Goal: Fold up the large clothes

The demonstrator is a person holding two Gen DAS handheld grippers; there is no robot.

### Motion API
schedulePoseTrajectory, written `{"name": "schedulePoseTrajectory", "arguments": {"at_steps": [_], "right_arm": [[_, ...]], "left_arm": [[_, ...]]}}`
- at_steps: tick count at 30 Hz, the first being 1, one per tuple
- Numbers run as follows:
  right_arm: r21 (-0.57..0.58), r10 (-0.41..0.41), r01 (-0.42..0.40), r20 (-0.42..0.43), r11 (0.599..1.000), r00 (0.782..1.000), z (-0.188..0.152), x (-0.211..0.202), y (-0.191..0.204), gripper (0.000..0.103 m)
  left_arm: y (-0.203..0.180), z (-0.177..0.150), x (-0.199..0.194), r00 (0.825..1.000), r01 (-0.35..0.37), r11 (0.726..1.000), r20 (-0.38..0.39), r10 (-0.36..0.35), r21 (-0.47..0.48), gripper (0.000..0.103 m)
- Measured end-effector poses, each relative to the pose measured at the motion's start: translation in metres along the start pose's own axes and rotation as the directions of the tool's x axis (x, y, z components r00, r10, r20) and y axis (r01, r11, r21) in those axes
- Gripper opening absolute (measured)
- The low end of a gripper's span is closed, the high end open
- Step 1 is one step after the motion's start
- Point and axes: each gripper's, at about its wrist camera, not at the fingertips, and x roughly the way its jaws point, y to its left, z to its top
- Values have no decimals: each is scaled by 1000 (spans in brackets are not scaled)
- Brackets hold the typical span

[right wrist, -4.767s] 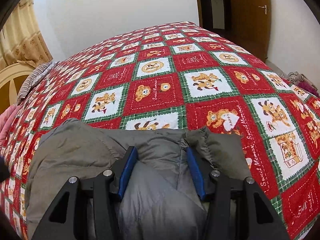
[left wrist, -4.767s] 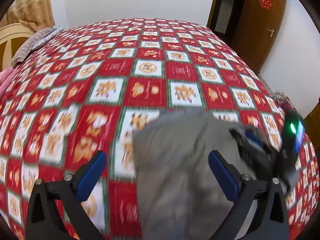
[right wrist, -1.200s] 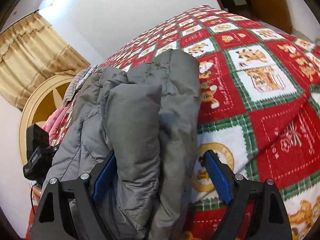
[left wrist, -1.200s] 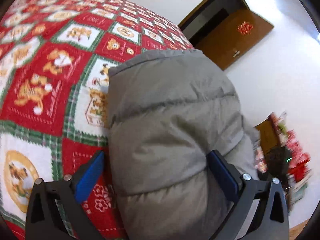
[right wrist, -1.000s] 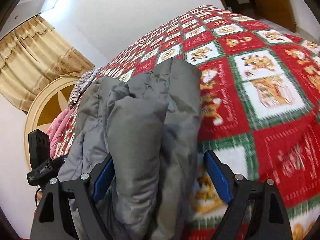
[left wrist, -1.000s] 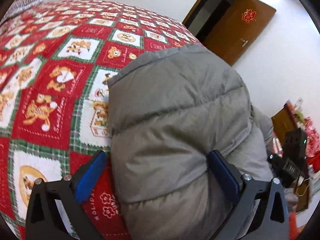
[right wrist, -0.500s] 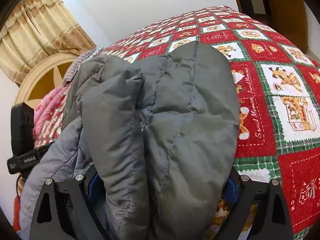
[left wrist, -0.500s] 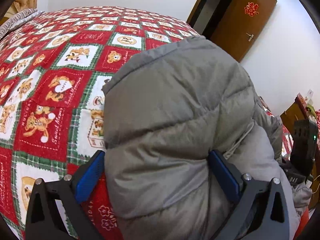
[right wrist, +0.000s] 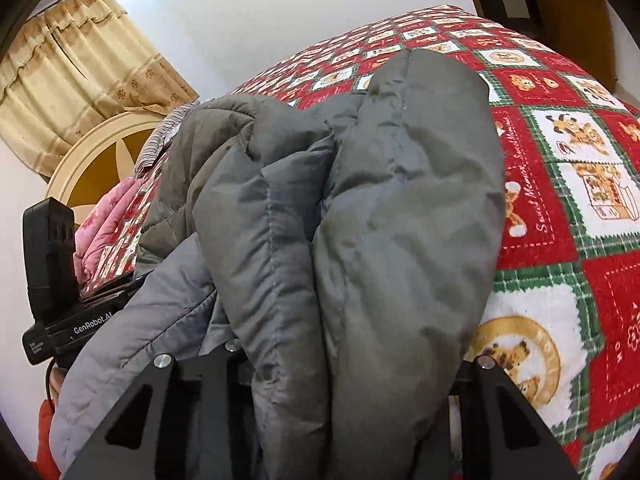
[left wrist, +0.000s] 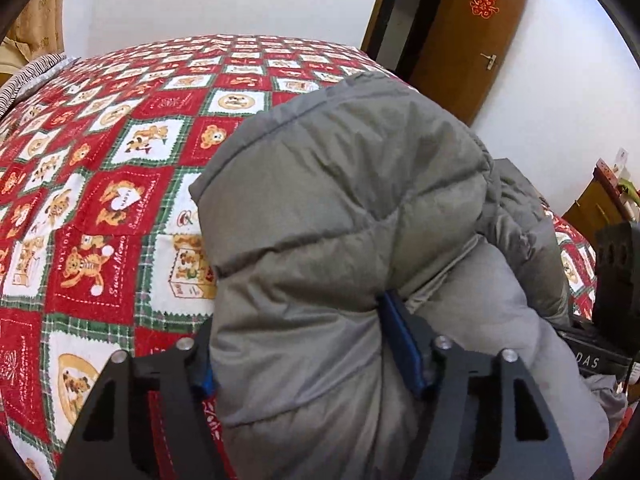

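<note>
A grey padded jacket (left wrist: 340, 200) lies bunched in thick folds on a bed with a red, green and white bear-print quilt (left wrist: 100, 200). My left gripper (left wrist: 300, 348) straddles its left end. The jaws are closing, and the blue pads (left wrist: 400, 340) dig into the bulging fabric. In the right wrist view the jacket (right wrist: 400, 200) fills the middle. My right gripper (right wrist: 344, 360) is closing on two fat folds, which hide its pads. Each view shows the other gripper's black body at its edge: the right one (left wrist: 616, 280), the left one (right wrist: 52, 264).
The quilt (right wrist: 560, 240) stretches far beyond the jacket. A brown door (left wrist: 480, 40) stands open at the back right. A cream headboard (right wrist: 100, 152), beige curtain (right wrist: 72, 80), pink cloth (right wrist: 104, 232) and striped pillow (left wrist: 24, 80) sit at the bed's left side.
Both pairs of jaws have drawn in from wide open and now pinch the jacket. The jacket has bunched up higher and fills more of both views.
</note>
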Motion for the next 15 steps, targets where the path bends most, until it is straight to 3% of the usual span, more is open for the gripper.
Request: {"name": "schedulePoseTrajectory", "arguments": {"at_steps": [4, 8, 15], "right_arm": [[-69, -45, 46, 11, 997, 999, -3, -2, 13, 36], [-37, -30, 31, 13, 999, 999, -3, 0, 8, 36], [-53, -18, 20, 24, 998, 1000, -7, -24, 25, 25]], "left_arm": [[1, -1, 0, 1000, -3, 1000, 1, 3, -2, 66], [2, 1, 3, 1000, 3, 1000, 2, -3, -15, 65], [-3, -2, -23, 997, 72, 997, 25, -71, -39, 42]]}}
